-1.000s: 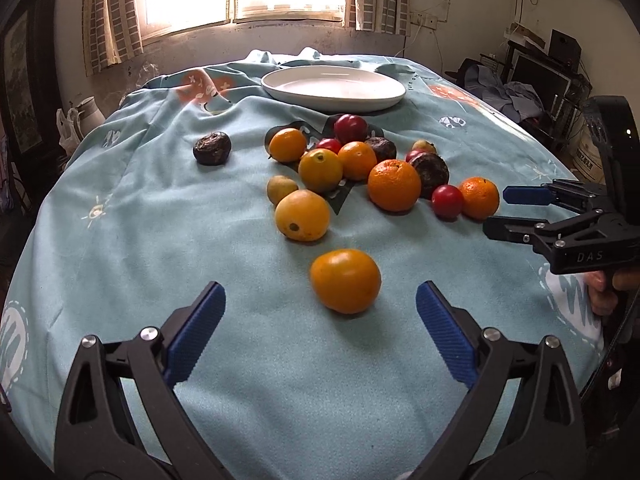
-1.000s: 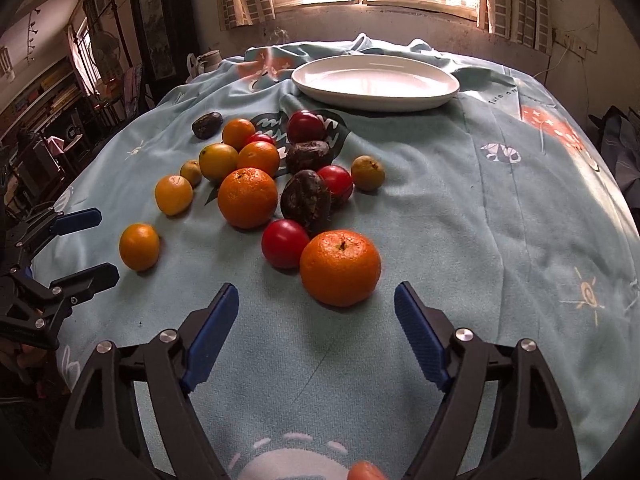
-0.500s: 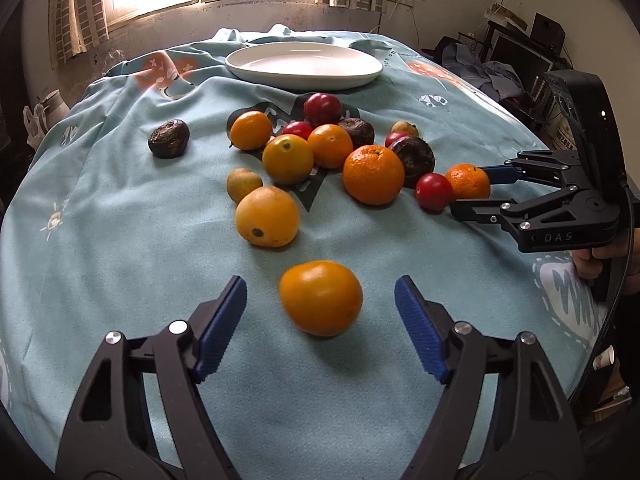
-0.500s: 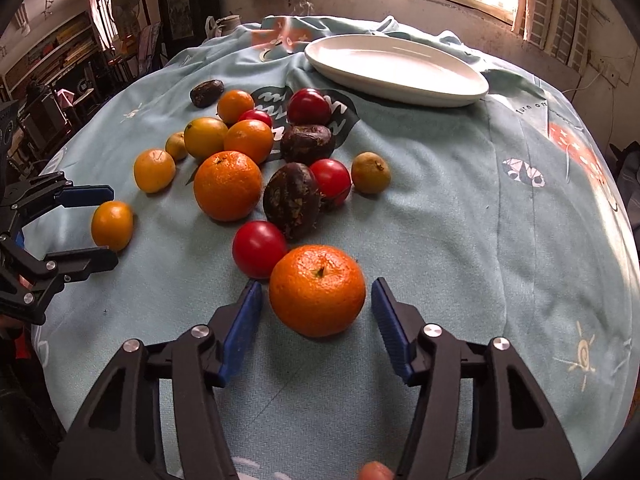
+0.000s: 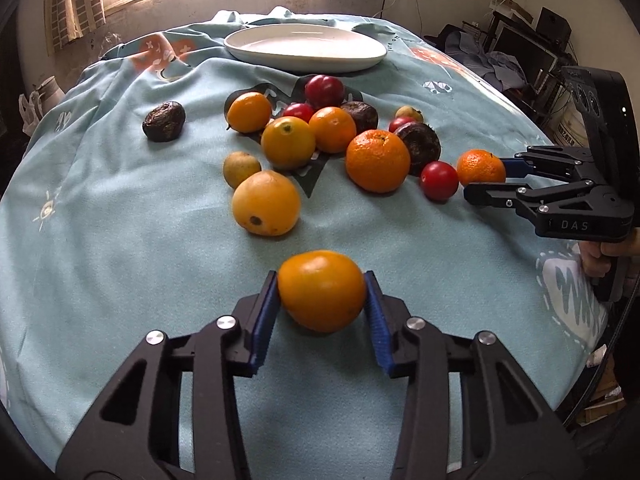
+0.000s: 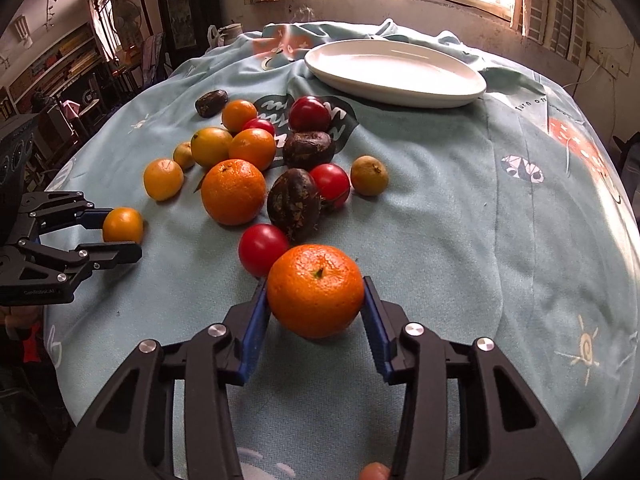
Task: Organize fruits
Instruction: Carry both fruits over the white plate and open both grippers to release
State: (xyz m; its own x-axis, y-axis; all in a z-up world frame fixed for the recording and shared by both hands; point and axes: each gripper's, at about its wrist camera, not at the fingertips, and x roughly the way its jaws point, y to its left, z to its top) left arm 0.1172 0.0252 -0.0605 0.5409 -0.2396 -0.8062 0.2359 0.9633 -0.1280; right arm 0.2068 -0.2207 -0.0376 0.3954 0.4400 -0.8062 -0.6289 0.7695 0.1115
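Two handheld grippers close on fruit at a cloth-covered desk [image 5: 120,240]. The left gripper [image 5: 322,292] has its blue-padded fingers [image 5: 266,320] clenched against both sides of a smooth yellow-orange fruit [image 5: 322,290], which sits on the cloth at the near edge, at 6 o'clock from the main cluster. The right gripper [image 6: 316,292] grips a bumpy mandarin [image 6: 316,290] the same way, fingers [image 6: 376,320] pressed to its flanks, a red tomato [image 6: 262,248] touching it at 10 o'clock. In the left wrist view the right gripper [image 5: 486,178] enters from 3 o'clock with that mandarin [image 5: 480,168] between its tips. The remaining oranges, tomatoes and dark wrinkled fruits lie bunched mid-desk; one dark fruit [image 5: 164,121] rests apart at 10 o'clock. A white plate [image 5: 304,49] stands beyond them at 12 o'clock, below the window.
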